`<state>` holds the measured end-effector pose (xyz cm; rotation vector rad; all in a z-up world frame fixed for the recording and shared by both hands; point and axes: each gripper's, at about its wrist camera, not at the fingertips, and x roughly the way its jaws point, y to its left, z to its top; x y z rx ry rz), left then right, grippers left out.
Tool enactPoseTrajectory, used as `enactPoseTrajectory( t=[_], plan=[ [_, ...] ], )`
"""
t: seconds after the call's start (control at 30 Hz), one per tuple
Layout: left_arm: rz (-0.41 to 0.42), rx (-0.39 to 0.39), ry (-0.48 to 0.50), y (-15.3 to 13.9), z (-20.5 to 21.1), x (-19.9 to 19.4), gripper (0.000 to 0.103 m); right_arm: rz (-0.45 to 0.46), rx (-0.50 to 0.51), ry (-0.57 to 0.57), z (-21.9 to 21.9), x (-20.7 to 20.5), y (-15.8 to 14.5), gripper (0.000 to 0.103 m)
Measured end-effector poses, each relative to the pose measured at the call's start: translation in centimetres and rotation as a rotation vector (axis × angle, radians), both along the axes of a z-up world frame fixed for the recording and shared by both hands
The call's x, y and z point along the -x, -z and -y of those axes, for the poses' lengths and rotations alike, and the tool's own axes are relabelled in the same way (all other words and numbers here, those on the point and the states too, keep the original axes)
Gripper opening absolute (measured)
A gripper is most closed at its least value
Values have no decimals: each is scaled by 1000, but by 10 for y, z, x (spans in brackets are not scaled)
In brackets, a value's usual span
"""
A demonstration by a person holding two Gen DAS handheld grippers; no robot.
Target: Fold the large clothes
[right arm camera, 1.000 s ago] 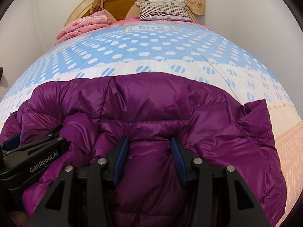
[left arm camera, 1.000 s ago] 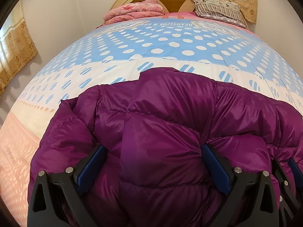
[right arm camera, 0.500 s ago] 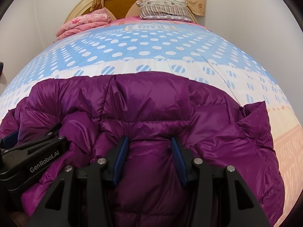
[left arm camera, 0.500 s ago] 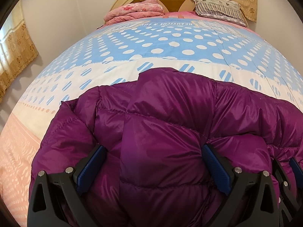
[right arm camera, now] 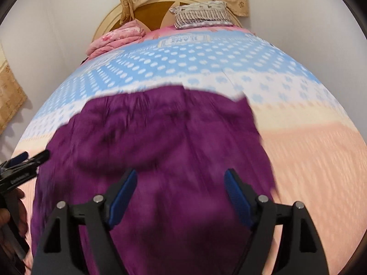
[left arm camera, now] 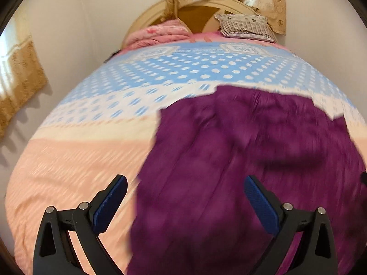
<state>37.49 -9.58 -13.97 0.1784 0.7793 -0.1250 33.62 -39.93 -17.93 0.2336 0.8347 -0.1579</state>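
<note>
A purple down jacket [left arm camera: 252,149] lies folded on the bed, blurred by motion in both views. My left gripper [left arm camera: 184,181] hangs open above its left edge, with one blue pad over the peach bedspread and the other over the jacket. My right gripper [right arm camera: 181,174] is above the jacket [right arm camera: 160,137]. Its jaws are opening, and the pads stand wide with nothing pressed between them. The right wrist view also shows the left gripper [right arm camera: 34,157] at the far left, beside the jacket's edge, with a hand [right arm camera: 13,210] below it.
The bedspread [left arm camera: 80,160] is peach near me and blue with white dots farther off. A folded pink blanket [right arm camera: 114,39] and a striped pillow [right arm camera: 201,16] lie by the round headboard [right arm camera: 158,9]. Gold curtains [left arm camera: 20,78] hang left, and white walls flank the bed.
Both grippers have let go of the jacket and pulled back and up. The right jaws have widened. The jacket now lies lower and farther off, with more peach bedspread showing.
</note>
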Motion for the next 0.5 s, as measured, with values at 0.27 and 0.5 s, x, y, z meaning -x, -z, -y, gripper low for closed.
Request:
enactPoseTrajectory(
  t=[0.27, 0.5],
  plan=[
    [-39, -19, -38, 46, -62, 104, 102, -62, -13, 77, 0, 115, 39, 85],
    [-37, 30, -41, 65, -76, 160, 102, -19, 20, 56, -23, 175, 49, 86]
  ],
)
